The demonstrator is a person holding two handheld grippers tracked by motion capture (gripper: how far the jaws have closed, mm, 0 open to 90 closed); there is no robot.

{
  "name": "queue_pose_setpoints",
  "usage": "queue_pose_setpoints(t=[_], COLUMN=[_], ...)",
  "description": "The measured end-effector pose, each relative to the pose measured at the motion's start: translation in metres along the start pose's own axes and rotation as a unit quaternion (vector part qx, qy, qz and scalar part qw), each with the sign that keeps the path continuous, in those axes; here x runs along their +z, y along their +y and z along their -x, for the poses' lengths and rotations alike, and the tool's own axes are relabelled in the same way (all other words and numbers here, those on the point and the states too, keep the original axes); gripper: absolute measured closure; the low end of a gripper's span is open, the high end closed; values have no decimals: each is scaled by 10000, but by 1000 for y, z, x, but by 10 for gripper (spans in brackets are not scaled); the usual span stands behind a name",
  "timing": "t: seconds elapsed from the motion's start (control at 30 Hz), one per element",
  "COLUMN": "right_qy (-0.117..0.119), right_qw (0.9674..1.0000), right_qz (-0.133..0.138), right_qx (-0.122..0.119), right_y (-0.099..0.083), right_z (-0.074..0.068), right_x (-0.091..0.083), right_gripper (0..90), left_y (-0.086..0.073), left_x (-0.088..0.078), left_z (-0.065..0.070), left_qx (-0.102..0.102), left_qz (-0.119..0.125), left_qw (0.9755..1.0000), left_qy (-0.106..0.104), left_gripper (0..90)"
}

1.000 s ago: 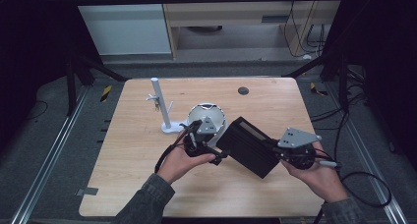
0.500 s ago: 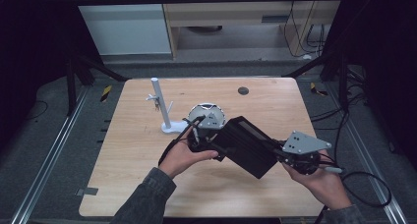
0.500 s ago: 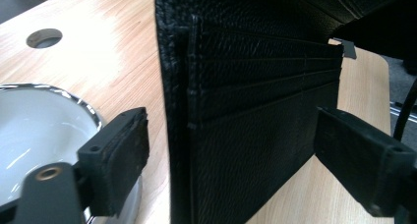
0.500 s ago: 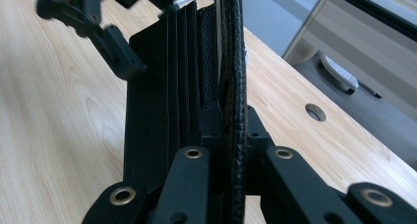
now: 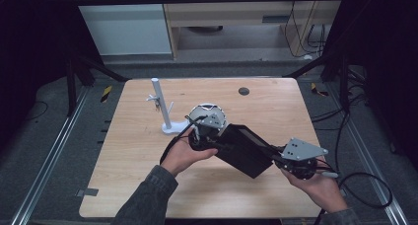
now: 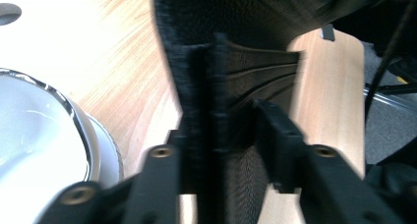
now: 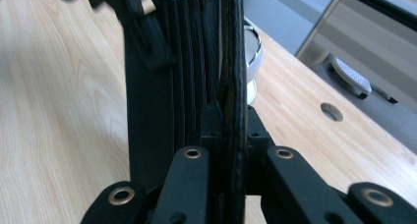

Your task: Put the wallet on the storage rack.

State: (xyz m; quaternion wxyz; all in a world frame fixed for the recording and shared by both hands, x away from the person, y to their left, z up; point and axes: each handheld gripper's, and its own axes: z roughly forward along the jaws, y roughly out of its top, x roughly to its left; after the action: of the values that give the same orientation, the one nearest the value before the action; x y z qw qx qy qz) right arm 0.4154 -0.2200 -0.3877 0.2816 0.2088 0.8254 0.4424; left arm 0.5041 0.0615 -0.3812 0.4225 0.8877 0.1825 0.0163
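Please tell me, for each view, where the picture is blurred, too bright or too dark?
High view: sharp, room edges very dark. Left gripper view: the black wallet and the left gripper are smeared by blur, and the table is washed out by glare. Right gripper view: the near right gripper is soft, light even.

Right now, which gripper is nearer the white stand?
Left. The left gripper sits just right of the white stand, beside the bowl; the right gripper is farther right, across the black wallet.

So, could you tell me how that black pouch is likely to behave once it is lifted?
The black pouch probably sags somewhat: its fabric creases between the left tongs. It seems light, spanning both tongs, with the right tongs pinching only an edge. Its grainy surface looks unlikely to slip.
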Motion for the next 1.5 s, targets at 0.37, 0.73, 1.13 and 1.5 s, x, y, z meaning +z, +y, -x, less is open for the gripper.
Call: queue_pose_setpoints(t=[0.37, 0.73, 1.13, 1.5], right_qy=[137, -564, -1443, -1417], right_qw=[9992, 9834, 9529, 9460], right_qz=[-198, -774, -1500, -1744], right_qx=[334, 1543, 2206, 2337], right_y=[-24, -61, -90, -101], right_z=[-9, -14, -1, 0], right_x=[22, 56, 70, 79], right_gripper=[531, 73, 59, 52], left_y=[34, 53, 69, 74], left_x=[-26, -69, -109, -119], left_z=[20, 18, 8, -1], left_qx=[241, 296, 254, 238], left_qz=[-460, -486, -265, -205], left_qw=[9961, 9917, 9864, 9828], left_qy=[717, 1149, 1599, 1822], left_gripper=[801, 801, 800, 800])
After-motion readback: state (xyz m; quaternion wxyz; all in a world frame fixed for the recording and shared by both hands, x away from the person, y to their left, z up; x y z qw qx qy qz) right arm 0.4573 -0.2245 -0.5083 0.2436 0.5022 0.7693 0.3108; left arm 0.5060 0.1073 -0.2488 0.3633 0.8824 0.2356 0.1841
